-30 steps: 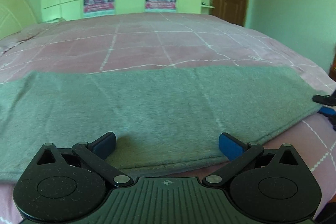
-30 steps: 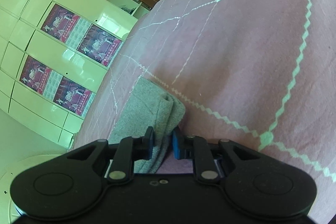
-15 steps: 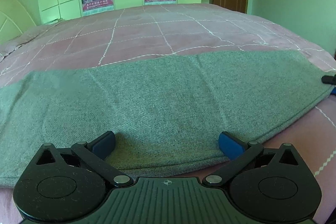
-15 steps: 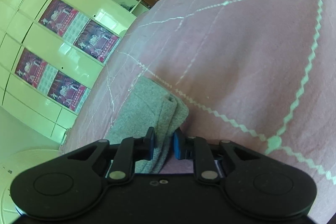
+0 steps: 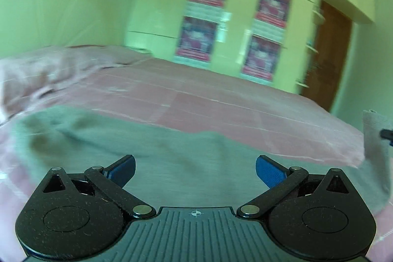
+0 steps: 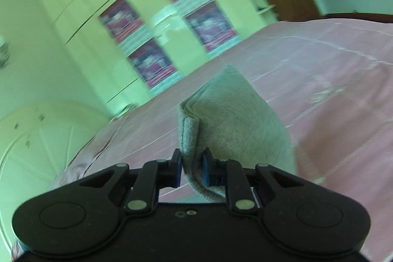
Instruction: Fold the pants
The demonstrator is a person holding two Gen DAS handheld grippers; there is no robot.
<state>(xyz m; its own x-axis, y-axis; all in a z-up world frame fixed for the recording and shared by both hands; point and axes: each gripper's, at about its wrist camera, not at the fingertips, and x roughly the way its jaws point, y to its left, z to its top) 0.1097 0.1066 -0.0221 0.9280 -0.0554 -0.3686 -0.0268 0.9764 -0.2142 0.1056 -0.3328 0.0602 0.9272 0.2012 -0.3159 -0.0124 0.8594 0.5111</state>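
Observation:
The grey pants (image 5: 157, 151) lie stretched across the pink bed; the left wrist view is blurred. My left gripper (image 5: 195, 170) is open and empty, hovering over their near edge. My right gripper (image 6: 192, 168) is shut on one end of the pants (image 6: 228, 114) and holds that end lifted off the bed. The lifted end also shows at the right edge of the left wrist view (image 5: 374, 139), with a bit of the right gripper beside it.
The pink bedspread (image 5: 221, 100) with white lines covers the bed. Crumpled pink bedding (image 5: 36, 75) lies at the far left. A pale wardrobe with posters (image 5: 231, 36) and a brown door (image 5: 329, 58) stand behind the bed.
My right gripper has lifted the pants' end up off the bed. My left gripper has tilted up and swung left, still open. Both views are blurred by motion.

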